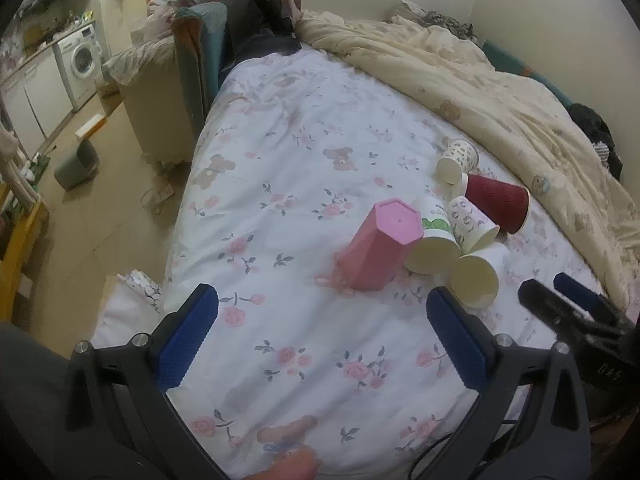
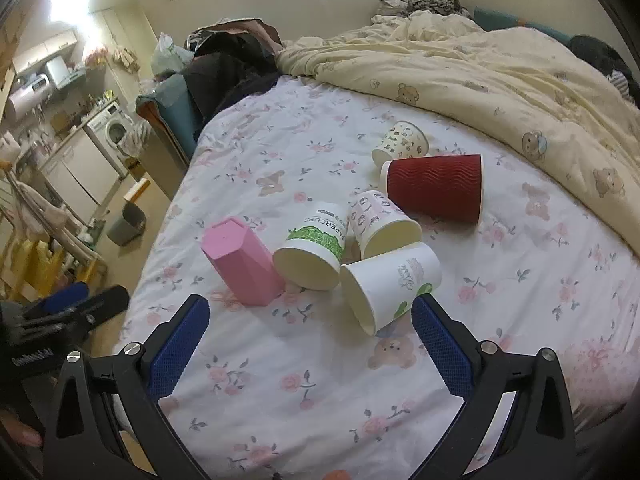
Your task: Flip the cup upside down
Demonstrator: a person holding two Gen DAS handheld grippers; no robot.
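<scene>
Several cups sit on a floral bed sheet (image 1: pixel 280 152). A pink faceted cup (image 1: pixel 380 244) (image 2: pixel 240 260) stands upside down, slightly tilted. Lying on their sides are a green-print paper cup (image 1: pixel 434 240) (image 2: pixel 316 248), a patterned paper cup (image 1: pixel 472 226) (image 2: pixel 380 224), a white paper cup (image 1: pixel 480 276) (image 2: pixel 388 284), a red ribbed cup (image 1: pixel 498 202) (image 2: pixel 436 186) and a small spotted cup (image 1: pixel 458 160) (image 2: pixel 400 142). My left gripper (image 1: pixel 322 308) is open and empty, just short of the cups. My right gripper (image 2: pixel 310 316) is open and empty, its right finger beside the white cup.
A cream duvet (image 1: pixel 500 80) (image 2: pixel 480 64) is bunched along the far right of the bed. Dark clothes (image 1: pixel 256 8) are piled at the head. The floor (image 1: pixel 100 220) with a grey bin (image 1: pixel 76 164) lies left of the bed edge.
</scene>
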